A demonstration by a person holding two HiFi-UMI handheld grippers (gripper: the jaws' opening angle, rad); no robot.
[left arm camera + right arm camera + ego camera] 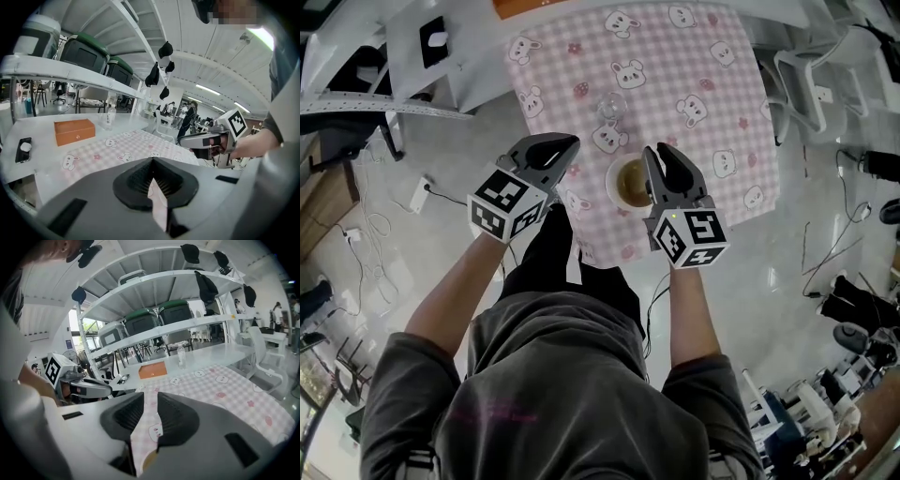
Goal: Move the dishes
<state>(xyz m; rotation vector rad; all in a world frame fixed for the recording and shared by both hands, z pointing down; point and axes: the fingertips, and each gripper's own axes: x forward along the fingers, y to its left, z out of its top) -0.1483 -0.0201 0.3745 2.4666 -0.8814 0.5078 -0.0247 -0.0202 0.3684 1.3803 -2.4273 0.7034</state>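
A white bowl (628,184) with a brown inside sits near the front edge of the table, on the pink checked bunny cloth (675,56). My right gripper (664,156) hovers over the bowl's right rim. Its jaws stand a narrow gap apart with only cloth showing between them, and the bowl (146,459) shows below the gap. My left gripper (563,145) is shut and empty, at the table's front left edge, a little left of the bowl. A clear glass (609,108) stands upright beyond the bowl. In the left gripper view my left gripper (153,162) points across the cloth.
An orange box (74,131) and a small bottle (108,117) stand on the white table behind the cloth, with a phone (23,149) to the left. White shelving holds dark crates (174,312). A white chair (267,366) stands to the right; cables lie on the floor (403,202).
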